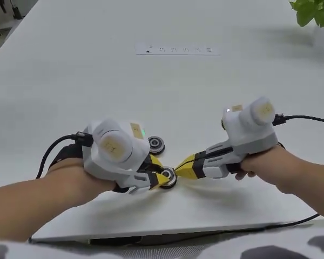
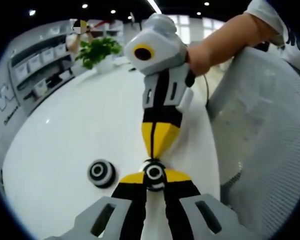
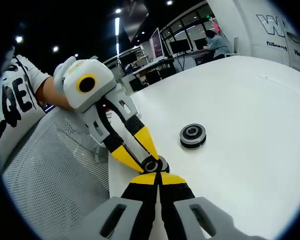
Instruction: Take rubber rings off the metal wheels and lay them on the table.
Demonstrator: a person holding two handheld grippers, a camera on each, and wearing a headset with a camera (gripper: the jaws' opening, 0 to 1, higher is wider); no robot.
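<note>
A small metal wheel [image 1: 169,176] with a black rubber ring is held just above the white table [image 1: 162,91] near its front edge. My left gripper [image 1: 163,179] is shut on that wheel [image 2: 154,173], one jaw on each side. My right gripper [image 1: 179,167] comes in from the right, and its yellow tips [image 2: 154,153] are pressed together on the wheel's rim, where the rubber ring sits. In the right gripper view my jaws [image 3: 158,175] meet at the wheel [image 3: 153,164]. A second wheel [image 1: 156,144] with its ring on lies flat on the table just behind.
A white label strip [image 1: 178,49] lies far back on the table. A potted plant [image 1: 315,11] stands at the far right corner. Cables trail from both grippers. The table's front edge [image 1: 167,232] is close below the grippers.
</note>
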